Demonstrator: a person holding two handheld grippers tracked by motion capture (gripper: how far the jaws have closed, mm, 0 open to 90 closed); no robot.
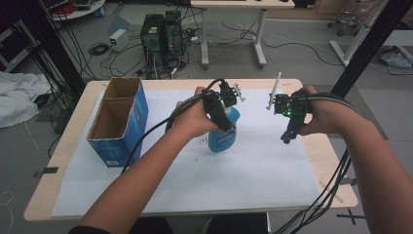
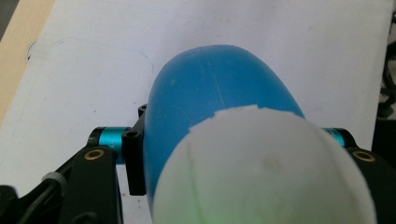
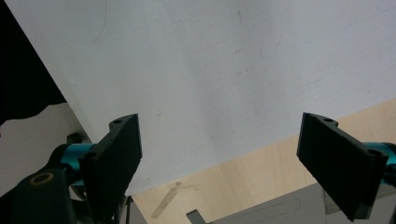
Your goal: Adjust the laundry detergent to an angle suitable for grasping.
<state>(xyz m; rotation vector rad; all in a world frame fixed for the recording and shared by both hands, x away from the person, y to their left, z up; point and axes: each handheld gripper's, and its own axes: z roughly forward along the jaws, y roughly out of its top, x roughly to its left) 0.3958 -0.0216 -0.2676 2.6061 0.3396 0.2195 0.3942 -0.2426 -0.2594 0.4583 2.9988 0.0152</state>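
White paper covers the pale wooden surface (image 1: 311, 146), and behind it the grey floor carries computer towers and loose cables. Near the middle of the surface the left gripper (image 1: 220, 119) is clamped on a blue plastic bottle with a white cap (image 1: 225, 134), and I judge the bottle is lifted a little. Its rounded, smooth body could slide or turn between the jaws, and then it may drop onto the paper or hit the rim of the open blue cardboard box (image 1: 119, 122) at the left edge. The right gripper (image 1: 288, 130) hangs near the right edge with its jaws apart and nothing between them. The high view gives the box and both hands; the left gripper view gives how the bottle (image 2: 215, 93) swells past the jaws.
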